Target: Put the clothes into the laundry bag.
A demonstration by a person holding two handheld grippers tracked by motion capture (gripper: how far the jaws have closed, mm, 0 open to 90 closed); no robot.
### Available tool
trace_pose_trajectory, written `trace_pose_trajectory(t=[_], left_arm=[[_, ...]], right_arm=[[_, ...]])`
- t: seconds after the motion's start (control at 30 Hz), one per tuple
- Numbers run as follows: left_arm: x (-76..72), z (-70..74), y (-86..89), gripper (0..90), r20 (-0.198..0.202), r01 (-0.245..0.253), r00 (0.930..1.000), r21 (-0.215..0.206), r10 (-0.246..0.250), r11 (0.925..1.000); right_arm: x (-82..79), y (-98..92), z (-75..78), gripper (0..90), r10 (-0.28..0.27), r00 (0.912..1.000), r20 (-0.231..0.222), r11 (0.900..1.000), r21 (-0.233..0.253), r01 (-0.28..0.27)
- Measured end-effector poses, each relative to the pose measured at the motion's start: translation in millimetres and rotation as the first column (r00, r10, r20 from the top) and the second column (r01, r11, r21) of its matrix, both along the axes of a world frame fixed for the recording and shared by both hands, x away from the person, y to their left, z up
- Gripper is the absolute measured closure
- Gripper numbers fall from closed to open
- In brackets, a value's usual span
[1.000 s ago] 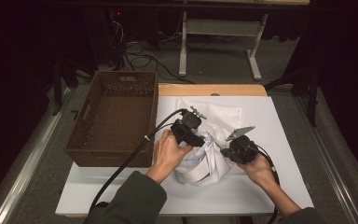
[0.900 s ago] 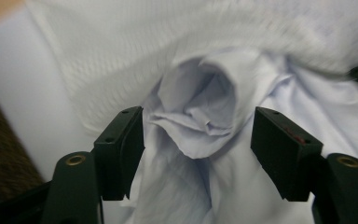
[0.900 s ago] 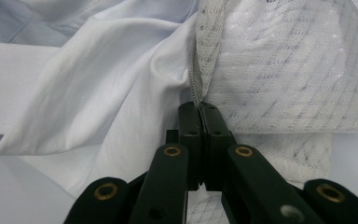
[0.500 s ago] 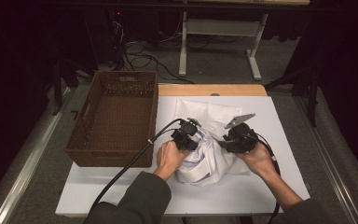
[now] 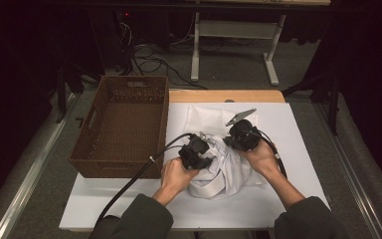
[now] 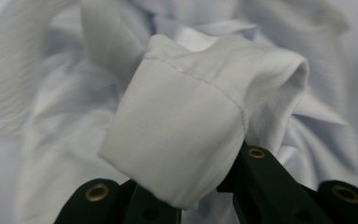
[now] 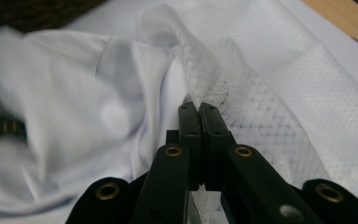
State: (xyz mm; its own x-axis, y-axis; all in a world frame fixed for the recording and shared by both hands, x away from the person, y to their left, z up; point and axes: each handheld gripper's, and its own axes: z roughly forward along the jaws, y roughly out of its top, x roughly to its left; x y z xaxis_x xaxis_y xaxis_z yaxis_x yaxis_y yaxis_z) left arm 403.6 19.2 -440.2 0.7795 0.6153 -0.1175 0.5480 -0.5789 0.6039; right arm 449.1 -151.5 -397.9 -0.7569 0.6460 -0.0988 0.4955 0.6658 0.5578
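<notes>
Left gripper view has the left gripper [image 6: 186, 196] clamped on a white shirt cuff [image 6: 200, 116], the cuff's open end turned toward the upper right of the frame. Right gripper view shows the right gripper [image 7: 199, 109] pinched shut on a mesh laundry bag [image 7: 261, 93]. High view adds the bunched shirt [image 5: 219, 169] at centre frame, beside a brown basket [image 5: 124, 164].

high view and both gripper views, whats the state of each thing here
white shirt: crumpled in a heap on the table
shirt cuff: clamped in the left claw
mesh bag: flat on the table, one edge pinched up
right claw: shut on the mesh bag
wicker basket: upright, empty
</notes>
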Motion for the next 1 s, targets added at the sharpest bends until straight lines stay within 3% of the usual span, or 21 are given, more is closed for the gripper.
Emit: trace_pose_trajectory(t=[0.07,0.13,0.23,0.33,0.43,0.53,0.6,0.73,0.77,0.83,0.9,0.97,1.0], left_arm=[[-8.7,1.7,-6.5,83.3,-0.004,0.044,0.999,-0.034,-0.044,0.9985],[-8.0,-0.4,-10.0,83.4,-0.021,0.052,0.9984,-0.054,-0.053,0.9972],[6.5,-9.2,-10.9,83.5,-0.056,0.0,0.9984,-0.076,-0.004,0.9971],[23.2,-20.0,-9.1,82.2,-0.039,-0.105,0.994,-0.085,0.102,0.9908],[27.6,-24.9,-8.1,73.0,-0.029,-0.128,0.9915,-0.036,0.127,0.9912],[19.2,-14.4,-3.4,51.8,0.0,-0.133,0.9911,0.034,0.133,0.9905],[9.8,-0.2,4.4,41.5,0.049,-0.132,0.9904,0.054,0.13,0.9898],[-3.1,32.8,24.1,32.8,0.112,-0.162,0.9808,0.009,0.16,0.9868],[-2.8,38.3,28.7,31.6,0.117,-0.178,0.9774,0.007,0.176,0.984],[4.9,39.9,34.5,30.4,0.085,-0.218,0.9728,0.023,0.216,0.9756],[16.8,29.6,34.7,28.6,0.047,-0.255,0.9667,0.08,0.252,0.9637],[28.7,13.8,31.6,30.6,0.026,-0.306,0.9519,0.13,0.305,0.943],[34.2,6.0,29.0,30.6,0.001,-0.314,0.9484,0.138,0.317,0.9394]], right_arm=[[-5.8,0.8,6.3,90.0,0.024,0.9997,0.008,0.999,0.037,-0.024],[-12.3,2.0,13.0,90.0,0.058,0.9981,0.023,0.995,0.084,-0.059],[-25.3,3.9,20.8,90.0,0.097,0.9948,0.031,0.987,0.127,-0.101],[-32.3,2.4,14.8,90.0,0.106,0.9941,0.02,0.988,0.109,-0.108],[-28.3,-5.9,1.4,90.0,0.074,0.9972,-0.015,0.994,0.084,-0.072],[-25.4,-13.6,-10.1,90.0,0.049,0.9981,-0.036,0.997,0.056,-0.047],[-24.8,-17.2,-14.0,90.0,0.043,0.998,-0.047,0.998,0.053,-0.041],[-26.0,-23.3,-16.6,90.0,0.037,0.9983,-0.046,0.998,0.042,-0.035],[-26.5,-23.8,-16.9,90.0,0.028,0.9982,-0.052,0.999,0.041,-0.026],[-26.5,-26.2,-18.8,90.0,0.029,0.9981,-0.054,0.999,0.029,-0.027],[-26.3,-28.5,-20.2,90.0,0.029,0.9979,-0.058,0.999,0.032,-0.028],[-24.9,-31.9,-21.2,90.0,0.026,0.9969,-0.074,0.999,0.05,-0.022],[-24.2,-33.0,-21.0,90.0,0.019,0.9962,-0.085,0.998,0.06,-0.014]])
